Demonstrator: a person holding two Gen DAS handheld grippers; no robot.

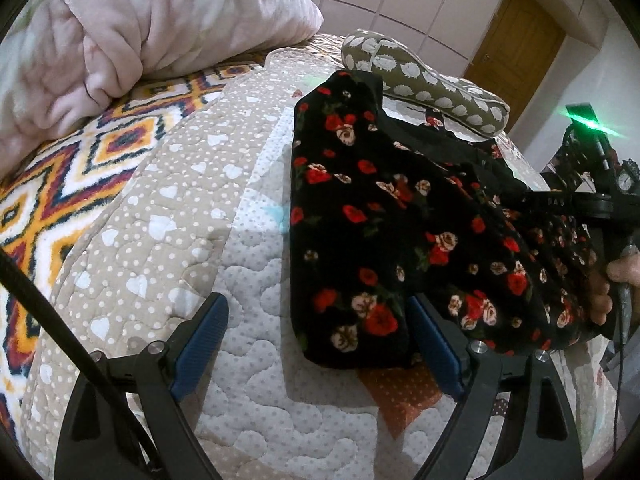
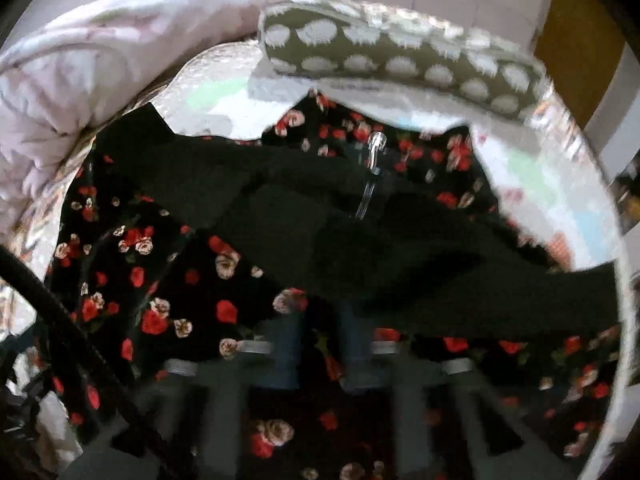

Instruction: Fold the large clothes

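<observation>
The left gripper (image 1: pixel 316 344) has its jaws spread wide over the flowery black dress (image 1: pixel 372 216) lying on the bed quilt (image 1: pixel 240 264). The right gripper (image 2: pixel 318 344) looks blurry; its jaws pinch the dress.

Quilted bed (image 1: pixel 256 360): floral garment (image 1: pixel 360 240), perhaps pillow (image 1: pixel 436 84).

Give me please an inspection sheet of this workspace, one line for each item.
Surface: quilted bedspread with hearts and dots.
Job's things: black floral garment, partly folded; zipper pull showing.
Clutter: pink comforter, spotted pillow, patterned blanket.
Grippers: left tongs open over the garment's edge; right tongs shut, picture blurred, grip unclear.
Cables: black cable beside the left tongs.
Surroundings: wooden door, small clock.
</observation>
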